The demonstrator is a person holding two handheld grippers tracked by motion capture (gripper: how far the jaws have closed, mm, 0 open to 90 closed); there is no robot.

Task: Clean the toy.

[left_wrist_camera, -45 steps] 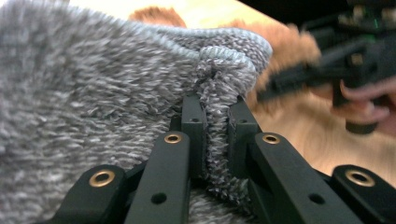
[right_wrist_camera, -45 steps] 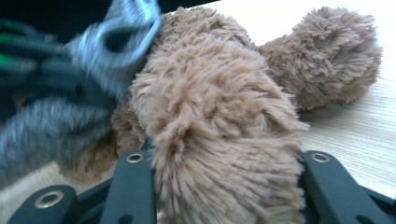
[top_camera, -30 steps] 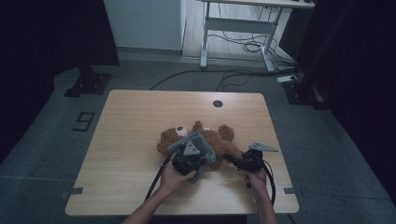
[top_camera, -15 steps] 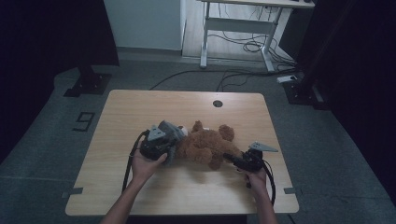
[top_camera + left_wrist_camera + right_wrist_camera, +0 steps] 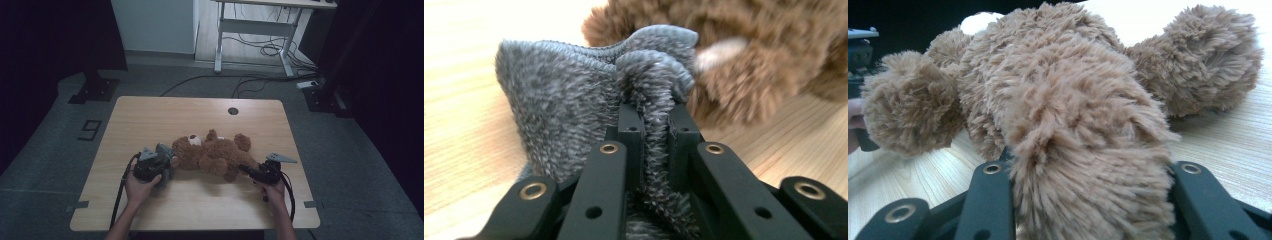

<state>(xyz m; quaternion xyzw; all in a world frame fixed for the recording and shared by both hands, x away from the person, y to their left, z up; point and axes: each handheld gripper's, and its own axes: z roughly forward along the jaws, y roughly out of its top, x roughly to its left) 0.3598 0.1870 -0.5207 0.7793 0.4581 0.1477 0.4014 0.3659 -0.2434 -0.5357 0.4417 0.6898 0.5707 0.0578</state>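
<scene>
Brown plush teddy bear lies on its back across the middle of the light wooden surface, head toward the left edge, legs toward the right edge. Grey knitted garment, small and ribbed at the rim, sits just beside the bear's head, bunched and off the body entirely. Left gripper fingers stand narrow, pinching a fold of the knit between them. Right gripper fingers are clamped on one furry leg near the right edge, pinning the toy. Judgement: the garment appears fully clear of the bear, so the undressing looks essentially done. Left: set the knit down on the surface and release the leg.
</scene>
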